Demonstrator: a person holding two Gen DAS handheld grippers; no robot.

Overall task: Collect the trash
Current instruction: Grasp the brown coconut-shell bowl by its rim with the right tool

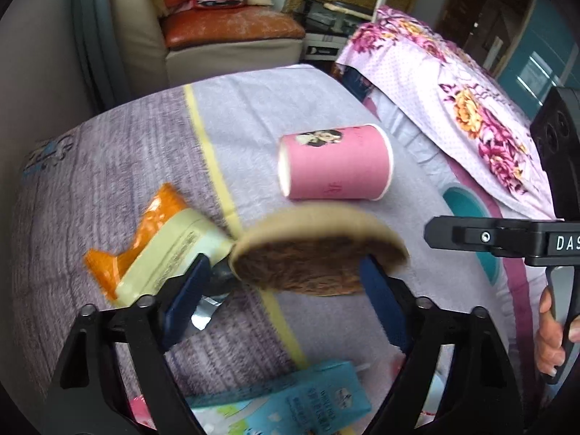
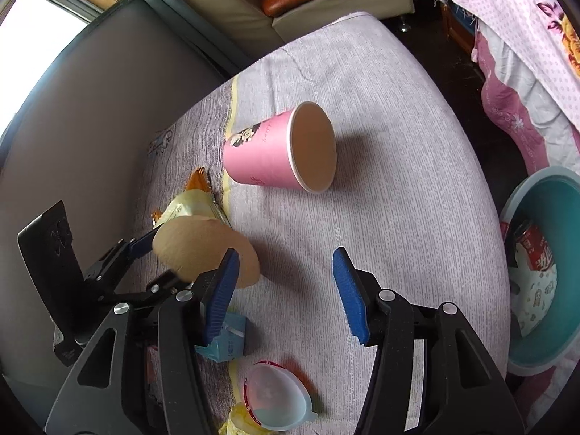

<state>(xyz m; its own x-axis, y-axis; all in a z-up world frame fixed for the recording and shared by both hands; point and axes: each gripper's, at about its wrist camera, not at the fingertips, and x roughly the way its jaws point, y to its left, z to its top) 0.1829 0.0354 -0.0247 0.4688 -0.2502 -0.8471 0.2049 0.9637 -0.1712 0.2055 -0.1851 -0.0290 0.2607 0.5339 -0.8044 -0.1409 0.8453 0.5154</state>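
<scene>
Left gripper (image 1: 290, 282) is clamped on our flat round brown fibre disc (image 1: 319, 253), carrying it toward the teal plastic basin (image 2: 543, 362); right gripper (image 2: 286, 290) hangs half-open and empty. Pink paper cup (image 2: 279, 152) lying on the bed is probably next.

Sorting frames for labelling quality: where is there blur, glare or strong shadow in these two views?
Left wrist view: the brown disc between the left tongs is motion-smeared, and so is the wrapper; the pink cup stays sharp. Right wrist view: the window is blown out white, the cup casts a soft shadow to the right, and fisheye bending curves the bed edge.
</scene>
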